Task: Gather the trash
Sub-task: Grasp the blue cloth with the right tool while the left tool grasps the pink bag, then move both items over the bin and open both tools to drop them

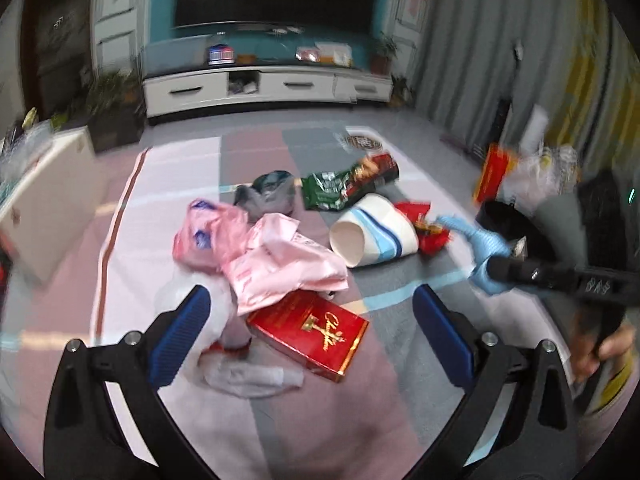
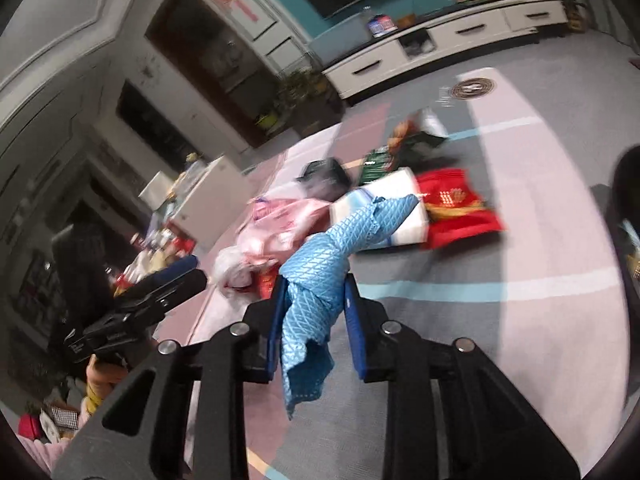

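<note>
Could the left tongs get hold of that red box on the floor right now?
Probably yes: the left tongs are open, the red box lies between their tips, and only the pink bag overlaps its far edge.

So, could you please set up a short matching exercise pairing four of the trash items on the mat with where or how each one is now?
Items:
1. blue wrapper
2. red box
3. paper cup
4. pink bag

States:
A. lying on its side
B. clamped in the right tool
C. crumpled, overlapping the red box's far edge
D. flat between the open left tool fingers

Pairs: 1-B, 2-D, 3-A, 4-C
</note>
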Tool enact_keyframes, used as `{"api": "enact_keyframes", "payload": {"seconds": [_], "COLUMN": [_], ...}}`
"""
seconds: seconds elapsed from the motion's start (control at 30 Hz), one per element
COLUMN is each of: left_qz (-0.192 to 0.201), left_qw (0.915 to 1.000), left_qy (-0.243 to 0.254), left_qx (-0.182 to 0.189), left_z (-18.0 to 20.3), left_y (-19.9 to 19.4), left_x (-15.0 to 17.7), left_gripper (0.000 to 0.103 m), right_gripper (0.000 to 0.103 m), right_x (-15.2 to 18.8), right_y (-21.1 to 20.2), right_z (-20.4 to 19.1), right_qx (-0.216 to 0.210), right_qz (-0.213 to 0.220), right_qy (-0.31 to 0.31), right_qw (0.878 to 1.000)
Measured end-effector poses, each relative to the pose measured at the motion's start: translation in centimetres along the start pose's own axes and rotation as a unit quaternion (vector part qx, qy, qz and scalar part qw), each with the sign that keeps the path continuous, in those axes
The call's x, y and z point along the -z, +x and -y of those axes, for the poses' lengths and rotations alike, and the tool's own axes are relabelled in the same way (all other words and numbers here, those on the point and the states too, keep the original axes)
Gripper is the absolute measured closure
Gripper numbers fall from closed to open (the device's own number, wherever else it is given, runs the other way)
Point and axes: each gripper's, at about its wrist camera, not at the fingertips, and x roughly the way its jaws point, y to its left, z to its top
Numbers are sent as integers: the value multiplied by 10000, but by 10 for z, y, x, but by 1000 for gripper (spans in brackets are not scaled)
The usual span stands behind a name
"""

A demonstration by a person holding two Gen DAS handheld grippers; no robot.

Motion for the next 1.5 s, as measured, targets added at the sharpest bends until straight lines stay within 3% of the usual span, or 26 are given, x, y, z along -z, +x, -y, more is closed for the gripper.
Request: {"api": "enact_keyframes", "payload": {"seconds": [0.07,0.17,0.23,0.3,0.33,0.4,0.67,0.8,0.93,1.17,1.37,1.5], "left_qz": [-250,-459,-598,-859,-967,-1102,-693,-269,157,398,282,122], "left_qw": [9984,9964,9945,9921,9908,9888,9960,9990,9995,9941,9868,9788], "left_qy": [444,606,688,730,735,750,427,303,174,315,424,540], "left_qx": [-252,-381,-512,-550,-602,-666,-375,-212,226,955,1538,1971], "left_z": [12,18,20,19,19,17,6,10,18,68,125,171], "left_y": [14,32,44,60,66,75,48,11,-24,-37,-8,17], "left_x": [-7,-16,-19,-19,-18,-15,-10,-15,-24,-42,-55,-64], "left_gripper": [2,3,12,35,37,52,83,84,83,82,82,80], "right_gripper": [74,74,74,74,74,74,74,74,74,74,74,74], "right_x": [1,2,3,3,2,2,0,-1,-1,-4,-5,0], "right_y": [-1,-4,-5,-5,-4,-3,-4,-6,-14,-45,-94,-136], "right_z": [1,-7,-11,-14,-14,-14,-8,-8,-10,3,39,80], "right_qx": [43,-13,-69,-118,-113,-112,-81,-137,-200,-3,666,1412], "right_qz": [-46,-32,-1,8,-1,-25,1,42,179,581,1199,1682], "right_qy": [-28,-171,-208,-219,-224,-230,-125,-107,-141,-24,263,756], "right_qw": [10000,9998,9998,9997,9997,9997,9999,9998,9995,9983,9902,9727]}}
